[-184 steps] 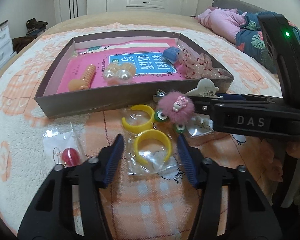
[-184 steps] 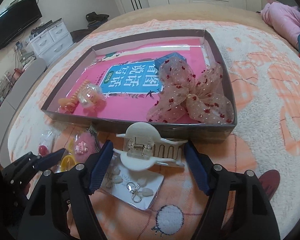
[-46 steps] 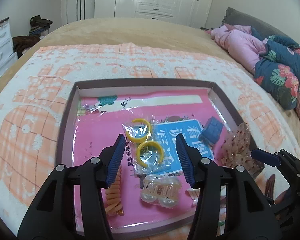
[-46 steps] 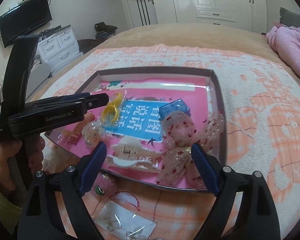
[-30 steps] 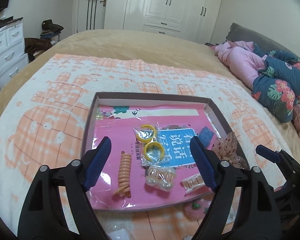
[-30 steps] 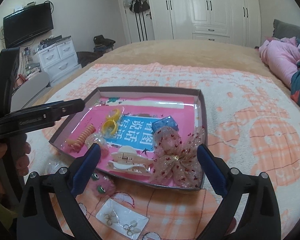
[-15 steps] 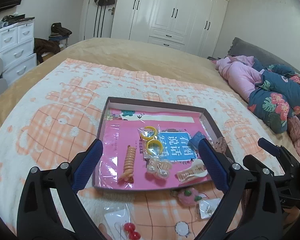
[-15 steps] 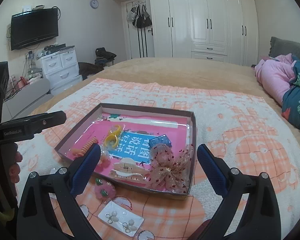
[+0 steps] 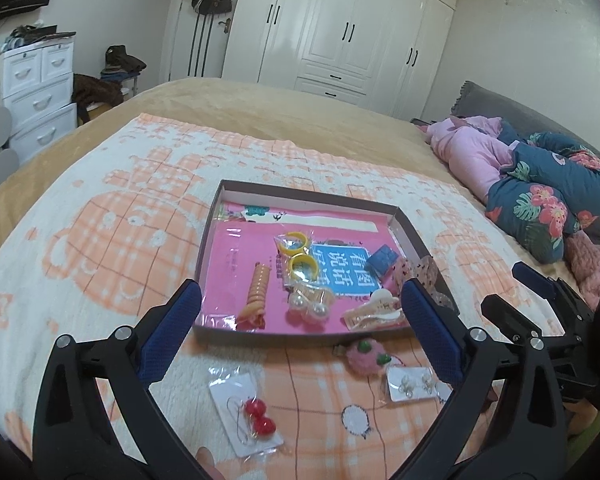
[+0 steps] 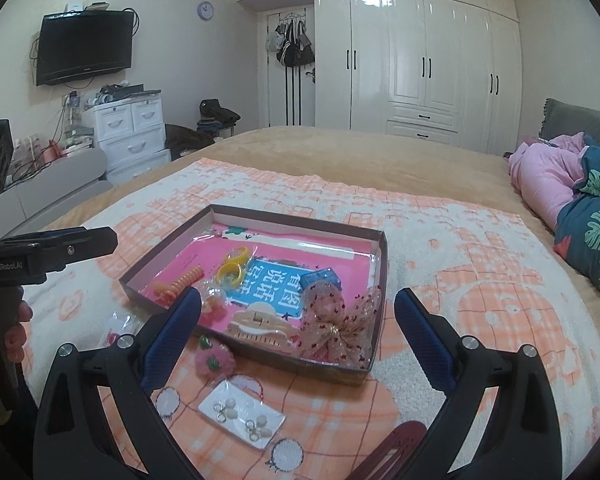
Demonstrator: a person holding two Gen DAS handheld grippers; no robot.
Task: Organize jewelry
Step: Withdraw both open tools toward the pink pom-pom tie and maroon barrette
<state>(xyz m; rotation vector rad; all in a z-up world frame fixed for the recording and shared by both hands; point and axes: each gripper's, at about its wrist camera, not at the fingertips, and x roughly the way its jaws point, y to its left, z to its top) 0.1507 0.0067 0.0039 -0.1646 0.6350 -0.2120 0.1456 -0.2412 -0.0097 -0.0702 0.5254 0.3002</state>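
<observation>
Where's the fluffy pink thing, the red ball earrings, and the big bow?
fluffy pink hair clip (image 9: pixel 366 356), left wrist view, on its furry middle.
red ball earrings (image 9: pixel 259 416), left wrist view, between the two red balls.
sheer bow (image 10: pixel 334 326), right wrist view, on its centre knot.

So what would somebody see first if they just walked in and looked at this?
Probably the shallow box with its bright pink lining, in the middle of the orange-and-white blanket and full of hair things like yellow bangles and a spotty sheer bow. Then the red cherry earrings lying in front of it.

left tongs spread wide and empty, right tongs likewise
</observation>
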